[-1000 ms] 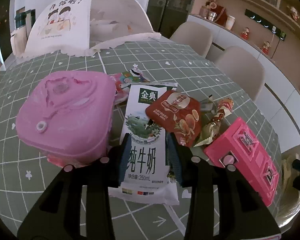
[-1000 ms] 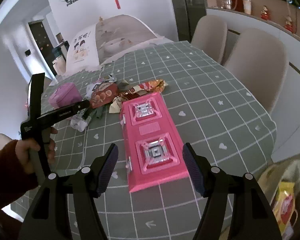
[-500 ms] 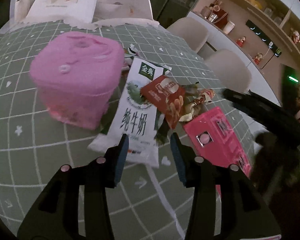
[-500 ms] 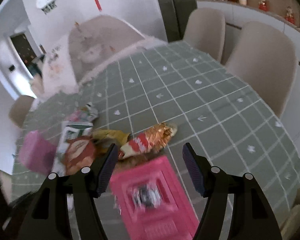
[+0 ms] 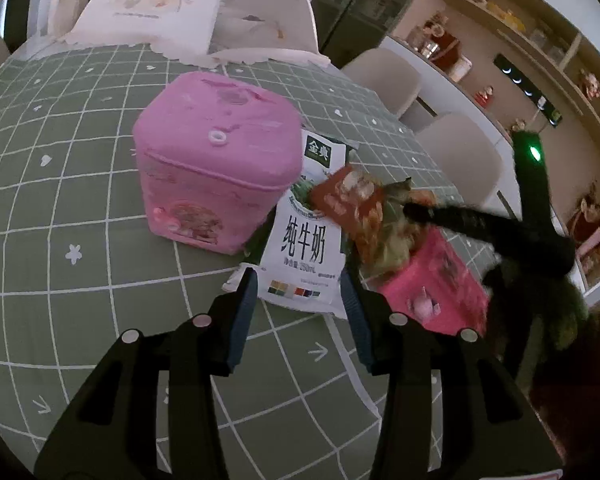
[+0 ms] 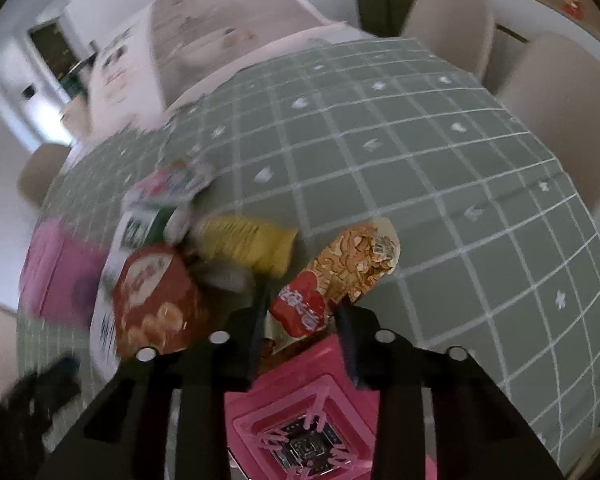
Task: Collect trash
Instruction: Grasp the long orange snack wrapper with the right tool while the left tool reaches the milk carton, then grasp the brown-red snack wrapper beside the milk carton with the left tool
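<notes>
R gripper [image 6: 300, 316] jaws just narrowed round snack wrapper [image 6: 332, 276]; L gripper [image 5: 298, 312] open.

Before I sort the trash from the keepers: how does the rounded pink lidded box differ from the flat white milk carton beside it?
The rounded pink lidded box stands upright and bulky; the flat white milk carton lies flattened on the tablecloth. The box is plain pink with a small picture low on its side; the carton is white with large dark characters and a green label. The box stands clear; a red snack wrapper overlaps the carton. Both rest on the green checked tablecloth.
</notes>
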Tool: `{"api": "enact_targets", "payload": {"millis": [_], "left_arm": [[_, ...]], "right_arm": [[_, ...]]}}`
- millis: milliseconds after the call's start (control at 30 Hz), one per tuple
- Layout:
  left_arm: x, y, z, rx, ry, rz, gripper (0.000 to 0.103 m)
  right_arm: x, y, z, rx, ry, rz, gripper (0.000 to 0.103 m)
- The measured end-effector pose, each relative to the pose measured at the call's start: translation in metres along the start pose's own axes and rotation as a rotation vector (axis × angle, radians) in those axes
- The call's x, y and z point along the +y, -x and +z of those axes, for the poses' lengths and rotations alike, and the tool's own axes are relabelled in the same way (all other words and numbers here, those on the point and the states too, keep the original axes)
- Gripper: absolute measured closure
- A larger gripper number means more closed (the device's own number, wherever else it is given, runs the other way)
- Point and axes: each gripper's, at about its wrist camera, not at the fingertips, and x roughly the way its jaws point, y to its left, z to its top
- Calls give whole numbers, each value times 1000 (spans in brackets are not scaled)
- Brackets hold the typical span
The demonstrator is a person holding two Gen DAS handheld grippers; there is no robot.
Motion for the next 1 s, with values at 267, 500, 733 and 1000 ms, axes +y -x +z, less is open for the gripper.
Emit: {"api": "enact_targets", "payload": {"millis": [267,500,733,1000], "left_arm": [[-8,6,0,2,-36,-30,62],[-41,-2,9,-11,-107,-11,62],[-73,-39,27,-20,-249,128,62],[-53,-64,36,32,-149,128,62]], "right_arm": [[15,49,-43,-54,62,74,74],[4,114,-36,-234,42,61,75],[-24,153,-48,-286,12,12,75],[-51,165,-92,-265,-37,-4,75]]}}
